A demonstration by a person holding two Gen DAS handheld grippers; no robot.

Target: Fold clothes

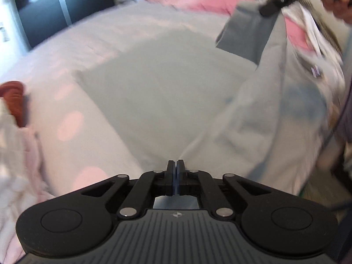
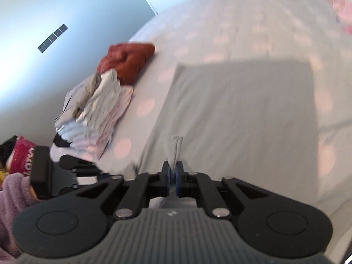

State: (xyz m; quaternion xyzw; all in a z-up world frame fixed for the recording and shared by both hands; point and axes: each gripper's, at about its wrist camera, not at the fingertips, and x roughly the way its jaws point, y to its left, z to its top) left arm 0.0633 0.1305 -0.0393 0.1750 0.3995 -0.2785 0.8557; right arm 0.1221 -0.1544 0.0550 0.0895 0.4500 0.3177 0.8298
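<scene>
A pale grey garment lies spread on the dotted bedsheet. My left gripper is shut, and the garment's near edge runs up into its closed tips. At the top right my right gripper holds a corner of the same garment lifted, so the cloth hangs in a raised fold. In the right wrist view the right gripper is shut on a tuft of that grey cloth, with the garment flat below. The left gripper's black housing shows at the lower left; its tips are hidden.
A stack of folded clothes and a rust-red garment sit at the bed's left edge. A pink blanket lies at the far end. Dark shelving stands beyond. A purple sleeve and a red package are low left.
</scene>
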